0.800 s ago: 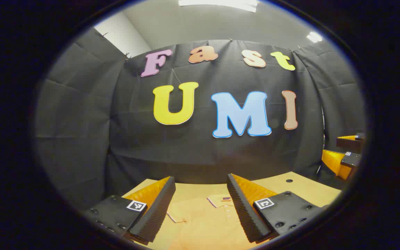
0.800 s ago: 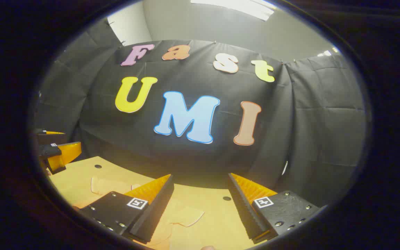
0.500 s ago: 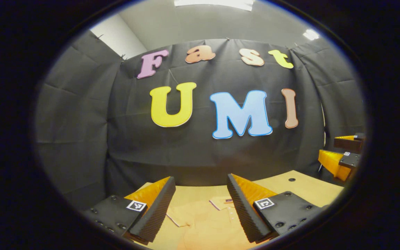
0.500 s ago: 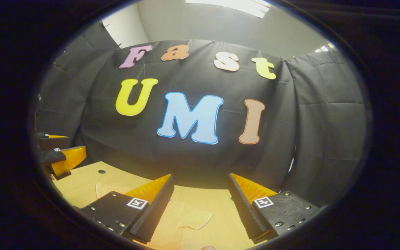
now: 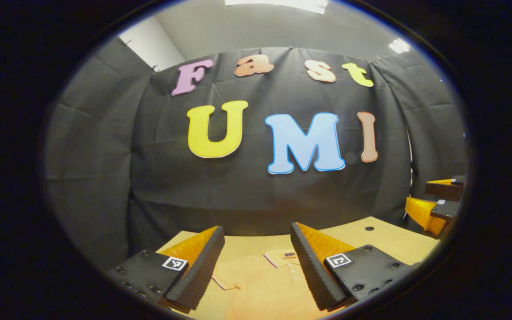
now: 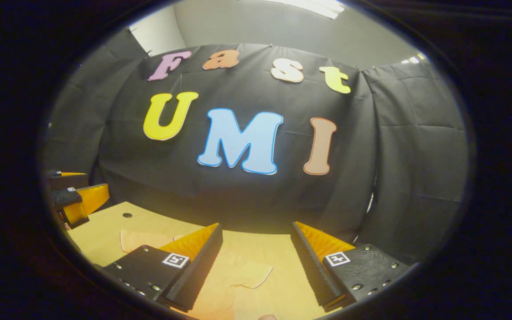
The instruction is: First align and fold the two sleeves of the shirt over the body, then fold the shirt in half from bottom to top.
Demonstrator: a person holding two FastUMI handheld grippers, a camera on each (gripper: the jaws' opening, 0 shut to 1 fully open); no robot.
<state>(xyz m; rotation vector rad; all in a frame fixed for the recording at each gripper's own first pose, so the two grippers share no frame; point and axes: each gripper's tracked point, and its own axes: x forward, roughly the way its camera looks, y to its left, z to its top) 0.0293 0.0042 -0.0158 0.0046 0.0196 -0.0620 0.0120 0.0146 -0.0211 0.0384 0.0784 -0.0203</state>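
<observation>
My left gripper (image 5: 256, 262) has its fingers (image 5: 198, 271) spread wide apart, holding nothing, raised above the tabletop (image 5: 394, 242). Between them, in the left gripper view, lies the shirt (image 5: 260, 289), orange and spread flat, its collar (image 5: 280, 257) pointing away from me toward the booth wall (image 5: 105, 155). One short sleeve (image 5: 225, 279) with a pale trimmed edge lies just inside my left-hand finger in that view. A row of small buttons runs down from the collar, close to the other finger.

My right gripper (image 6: 256, 262) is likewise parted, its fingers (image 6: 196, 271) gripping nothing and hanging over the tabletop (image 6: 100, 231). Between them in the right gripper view I see the shirt's (image 6: 214, 293) other short sleeve (image 6: 251, 274), lying flat on the wood with its rounded cuff pointing to the right. The collar (image 6: 142, 240) peeks out past the outer side of my left-hand finger there.

Farther out, at the right edge of the left gripper view, the right gripper shows again (image 5: 436, 206), above the tabletop's far corner, near a small dark hole (image 5: 369, 228) in the wood. At the left edge of the right gripper view the left gripper (image 6: 76, 200) hangs in the same way, beside another such hole (image 6: 127, 215). Beyond everything stands the black cloth wall, with a grey ceiling and a light strip (image 5: 278, 4) overhead.
</observation>
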